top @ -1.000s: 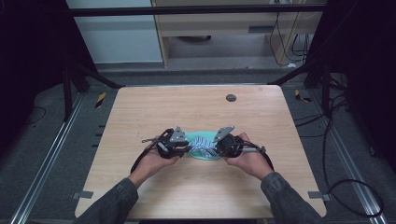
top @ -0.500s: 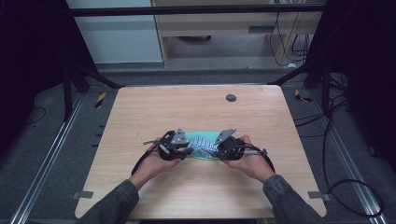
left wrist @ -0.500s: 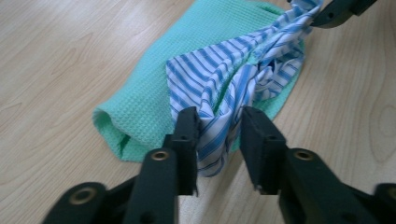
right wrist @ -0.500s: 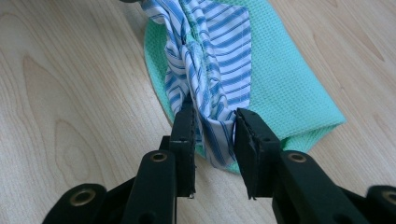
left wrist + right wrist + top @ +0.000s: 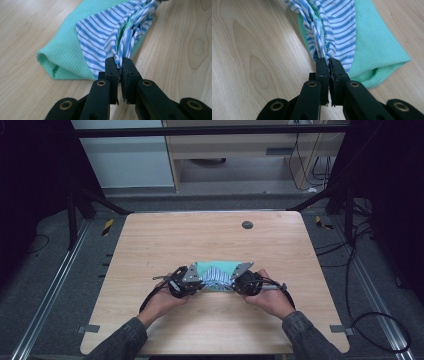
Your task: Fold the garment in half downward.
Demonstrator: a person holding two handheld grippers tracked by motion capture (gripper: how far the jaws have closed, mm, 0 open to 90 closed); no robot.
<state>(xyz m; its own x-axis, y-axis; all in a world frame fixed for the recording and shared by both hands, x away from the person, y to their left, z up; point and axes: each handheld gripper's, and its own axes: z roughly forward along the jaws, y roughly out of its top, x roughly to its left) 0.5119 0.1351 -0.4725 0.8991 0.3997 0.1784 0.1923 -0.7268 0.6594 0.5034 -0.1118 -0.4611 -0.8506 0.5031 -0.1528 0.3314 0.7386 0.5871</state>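
A green waffle-weave cloth with a blue-and-white striped side (image 5: 216, 275) lies near the middle of the wooden table (image 5: 210, 240), folded over. My left gripper (image 5: 197, 284) holds its left end and my right gripper (image 5: 231, 284) its right end. In the left gripper view the black jaws (image 5: 119, 65) are shut on a bunched striped edge, with green cloth (image 5: 65, 52) spread to the left. The right gripper view has its jaws (image 5: 328, 65) pinching the striped cloth (image 5: 337, 27) likewise, with green cloth (image 5: 374, 47) to the right. A hand holds each gripper.
A small dark round disc (image 5: 247, 224) sits in the tabletop near the far edge. Black frame posts stand at both sides of the table. Cables (image 5: 360, 315) trail over the floor at the right.
Both grippers have moved a little nearer to each other, bunching the striped cloth between them. Both stay clamped on the cloth.
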